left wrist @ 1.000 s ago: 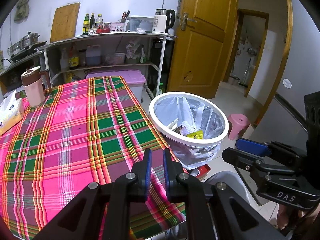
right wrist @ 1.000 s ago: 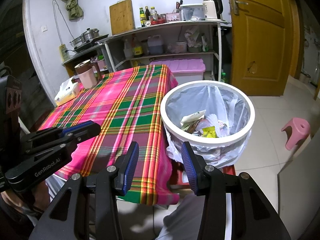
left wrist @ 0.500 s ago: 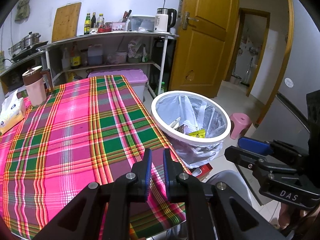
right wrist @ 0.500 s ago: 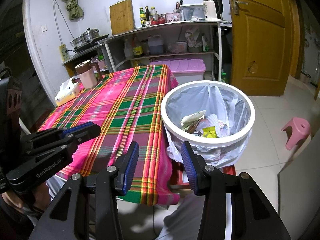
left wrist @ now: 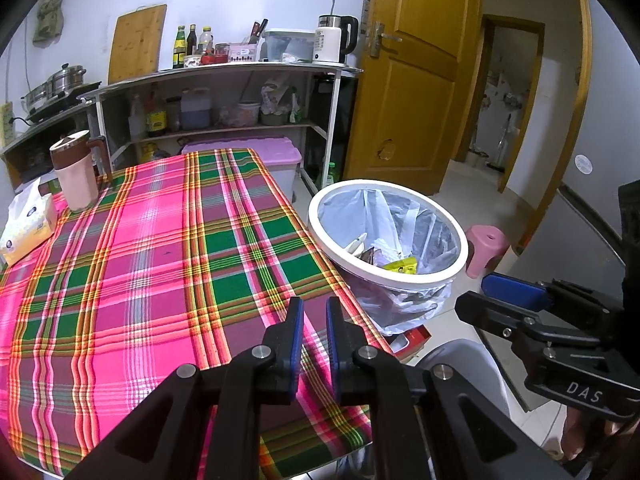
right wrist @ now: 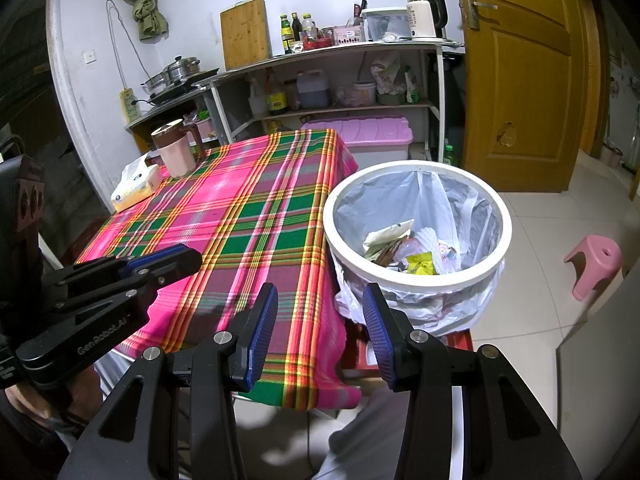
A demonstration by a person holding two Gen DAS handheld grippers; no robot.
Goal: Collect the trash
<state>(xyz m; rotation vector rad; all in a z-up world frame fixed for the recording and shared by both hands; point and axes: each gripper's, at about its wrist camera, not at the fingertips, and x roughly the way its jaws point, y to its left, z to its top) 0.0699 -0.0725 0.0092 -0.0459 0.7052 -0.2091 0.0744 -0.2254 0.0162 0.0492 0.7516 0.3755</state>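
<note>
The left gripper (left wrist: 311, 316), at the lower centre of its view, stood with its ribbed blue-padded fingers (left wrist: 295, 334) nearly together, a narrow gap showing and nothing between them. The right gripper (right wrist: 320, 312), at the lower centre of its view, held its fingers (right wrist: 264, 326) apart and empty. A woven plaid cloth in pink and green covered the worktop (left wrist: 160, 248). Just beside its right edge stood the round white-rimmed bin (right wrist: 418, 278), lined with a thin translucent plastic bag. Crumpled trash (right wrist: 412, 254), including a yellow wrapper, lay inside it. A smooth pink lidded mug (left wrist: 76, 172) and a soft tissue pack (left wrist: 26, 228) sat at the upper left.
</note>
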